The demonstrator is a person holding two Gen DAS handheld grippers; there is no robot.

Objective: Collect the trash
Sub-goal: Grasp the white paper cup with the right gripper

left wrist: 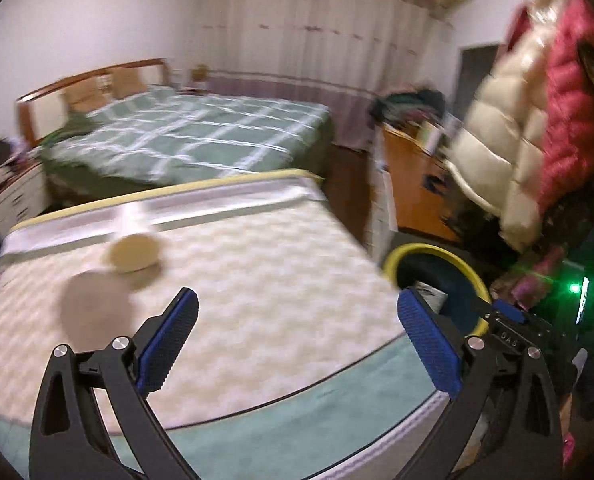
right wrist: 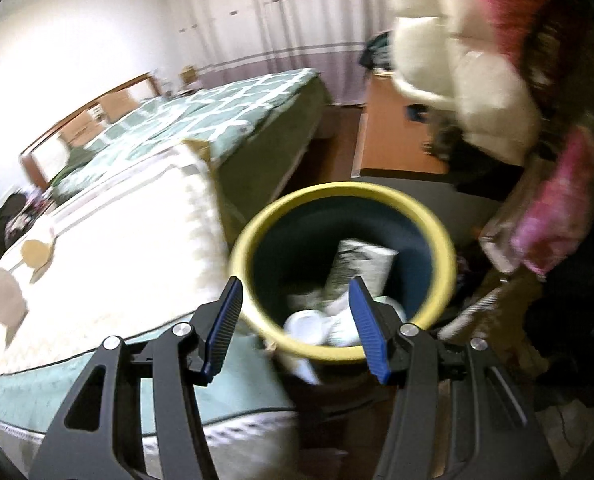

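Note:
A dark bin with a yellow rim (right wrist: 337, 192) stands on the floor beside the quilted white mattress (right wrist: 129, 224). Inside it lie a printed packet (right wrist: 363, 266) and white paper plates (right wrist: 305, 326). My right gripper (right wrist: 295, 292) hovers over the bin's near rim, open about halfway with nothing between its blue pads. My left gripper (left wrist: 297, 308) is wide open and empty above the mattress (left wrist: 257, 272). On the mattress ahead of it sit a tan round bowl (left wrist: 135, 254) and a blurred brownish round thing (left wrist: 93, 308). The bin's rim (left wrist: 429, 250) shows at its right.
A bed with a green checked cover (left wrist: 201, 132) lies beyond the mattress. An orange wooden desk (left wrist: 413, 184) stands behind the bin. Cream and pink puffer jackets (left wrist: 529, 120) hang at the right. A white drawer unit (left wrist: 13, 196) is at the far left.

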